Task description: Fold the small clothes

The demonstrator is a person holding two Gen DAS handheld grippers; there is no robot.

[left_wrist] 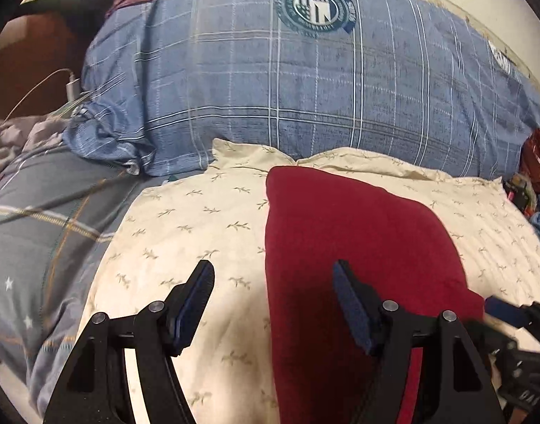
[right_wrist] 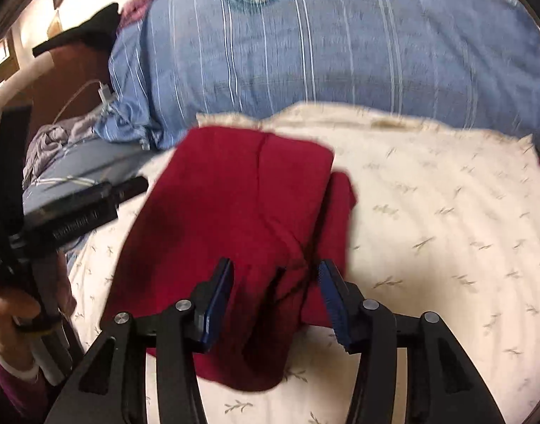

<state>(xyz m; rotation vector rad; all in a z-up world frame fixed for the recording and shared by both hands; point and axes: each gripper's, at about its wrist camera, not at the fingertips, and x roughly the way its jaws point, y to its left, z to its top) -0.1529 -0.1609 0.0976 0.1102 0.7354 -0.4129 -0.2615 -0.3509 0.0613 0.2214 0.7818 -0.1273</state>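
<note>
Two close wrist views angled down, sharing red garment (left_wrist: 358,233) and, somewhat blurred, cream pillow (right_wrist: 446,212).

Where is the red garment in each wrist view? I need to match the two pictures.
Left wrist view: the red garment fills the centre-right, running from mid-picture to the bottom edge, on the cream leaf-print cloth.
Right wrist view: it lies centre-left, folded, reaching down between the fingers.
Shared landmark: the round emblem on the blue plaid pillow, top centre in both.
</note>
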